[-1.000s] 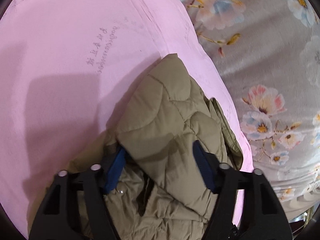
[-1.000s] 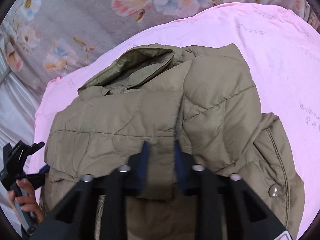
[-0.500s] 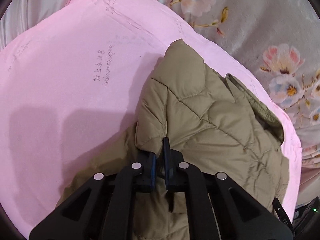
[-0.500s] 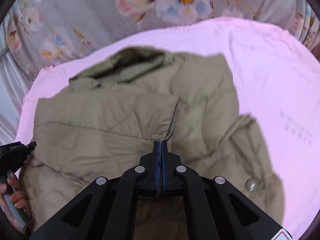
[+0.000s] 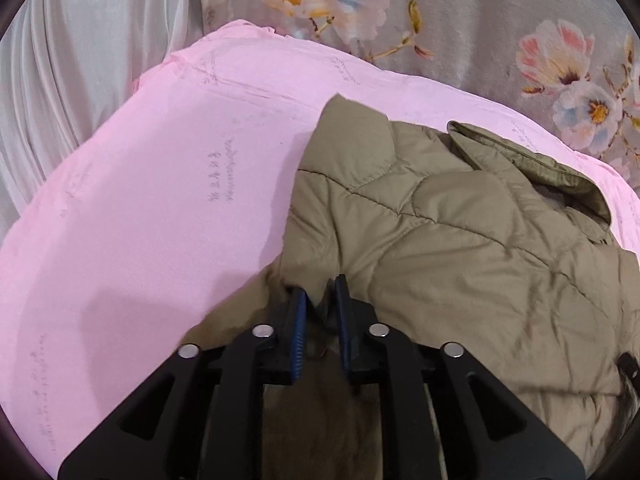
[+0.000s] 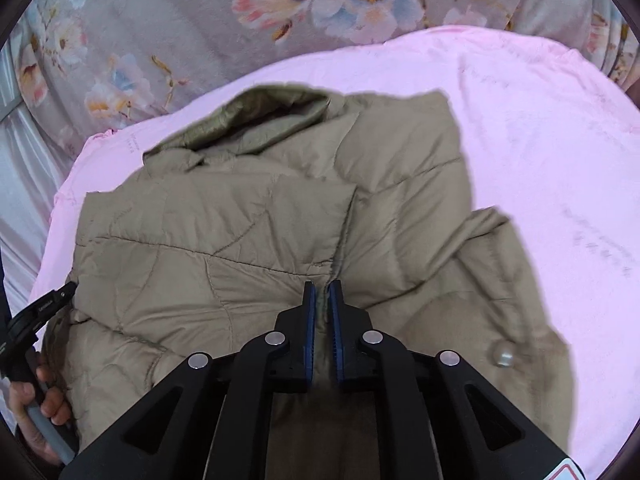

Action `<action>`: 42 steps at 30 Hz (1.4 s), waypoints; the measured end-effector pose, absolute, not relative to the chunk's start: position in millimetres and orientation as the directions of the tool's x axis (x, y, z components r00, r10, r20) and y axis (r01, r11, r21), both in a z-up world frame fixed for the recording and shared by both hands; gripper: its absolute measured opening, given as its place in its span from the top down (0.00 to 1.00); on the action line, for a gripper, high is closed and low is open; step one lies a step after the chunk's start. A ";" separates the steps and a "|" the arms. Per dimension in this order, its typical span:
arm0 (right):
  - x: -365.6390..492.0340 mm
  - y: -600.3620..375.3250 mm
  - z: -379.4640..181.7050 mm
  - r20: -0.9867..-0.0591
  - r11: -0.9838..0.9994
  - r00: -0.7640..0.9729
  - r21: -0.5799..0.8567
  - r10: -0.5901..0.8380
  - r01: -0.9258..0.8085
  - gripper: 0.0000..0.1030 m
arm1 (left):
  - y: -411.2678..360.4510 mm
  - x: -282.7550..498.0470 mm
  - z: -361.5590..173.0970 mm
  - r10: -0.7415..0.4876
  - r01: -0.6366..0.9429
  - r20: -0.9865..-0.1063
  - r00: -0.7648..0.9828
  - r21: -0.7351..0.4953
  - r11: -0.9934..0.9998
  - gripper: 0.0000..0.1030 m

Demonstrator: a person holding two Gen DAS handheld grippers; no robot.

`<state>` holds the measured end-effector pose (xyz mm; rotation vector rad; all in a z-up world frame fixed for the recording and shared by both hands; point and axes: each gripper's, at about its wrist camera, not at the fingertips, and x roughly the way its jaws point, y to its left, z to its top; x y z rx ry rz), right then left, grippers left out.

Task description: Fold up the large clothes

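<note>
Folding a puffy olive jacket, mid-job by the look of it: spread on a pink sheet over a bed with a floral cover, hood at the far end, one side panel already lying flapped over the middle. Left tool narrow but with jaws easing apart, a pinch of quilted fabric bunched between the blue pads; hard to call whether that's a real grip or already slipping loose. Right tool same story: slim gap, jaws opening a touch, the edge of the folded panel sitting right in the slot, pads close on both sides of it. Looks like the let-go end of a side fold, both flaps dropped toward the centre line. Left hand visible at the edge of the right view, wrapped around its handle just beside the jacket's side. Next move, best guess: back both tools clear without dragging the fabric along, then regrab at the near hem and bring it up toward the hood. Needs a decent bite, since slick padded stuff like this probably springs back open. Snap button near the right side, worth not clamping on that.
</note>
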<state>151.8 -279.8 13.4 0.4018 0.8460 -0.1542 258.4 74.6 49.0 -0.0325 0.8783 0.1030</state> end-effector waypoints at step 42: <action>207.4 -218.0 -4.6 -0.719 0.935 0.661 0.346 0.215 0.073 0.71 | -28.3 267.0 13.8 -0.071 0.155 -0.772 0.632 0.036 0.987 0.48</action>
